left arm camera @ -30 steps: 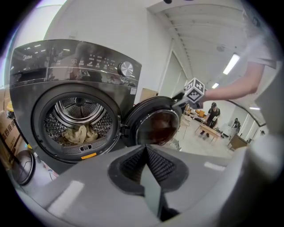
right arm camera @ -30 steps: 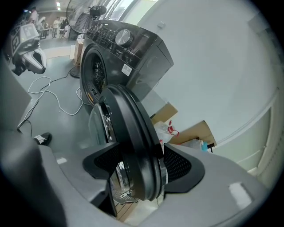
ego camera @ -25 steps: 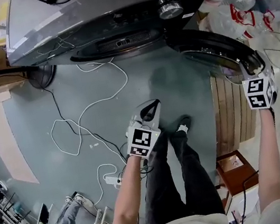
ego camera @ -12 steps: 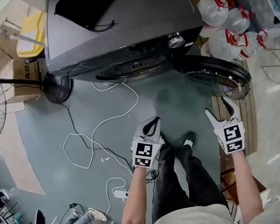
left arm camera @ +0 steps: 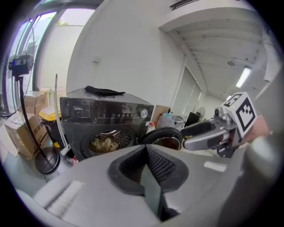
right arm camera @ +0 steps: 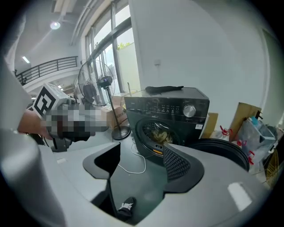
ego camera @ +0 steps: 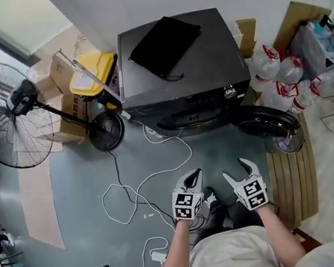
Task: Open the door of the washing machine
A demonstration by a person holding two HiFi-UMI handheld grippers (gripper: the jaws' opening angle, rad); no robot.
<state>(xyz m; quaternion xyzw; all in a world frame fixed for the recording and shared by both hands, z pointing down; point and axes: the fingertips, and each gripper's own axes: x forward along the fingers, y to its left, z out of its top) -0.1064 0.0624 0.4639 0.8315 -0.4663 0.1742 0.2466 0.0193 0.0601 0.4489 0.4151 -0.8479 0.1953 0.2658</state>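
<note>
The dark grey washing machine stands against the far wall with a black cloth on its top. Its round door hangs swung open to the right, and laundry shows in the drum. Both grippers are held side by side close to the person's body, well short of the machine. My left gripper has its jaws together on nothing. My right gripper is open with only floor showing between its pads. The right gripper view shows the machine and the door ahead.
A standing fan with its round base is left of the machine, beside cardboard boxes. White cable loops over the floor to a power strip. Tied plastic bags and a wooden slat board lie on the right.
The right gripper has left the door's rim and swung in beside the left one. Both grippers have risen and drawn back from the machine, and the head view now sits higher.
</note>
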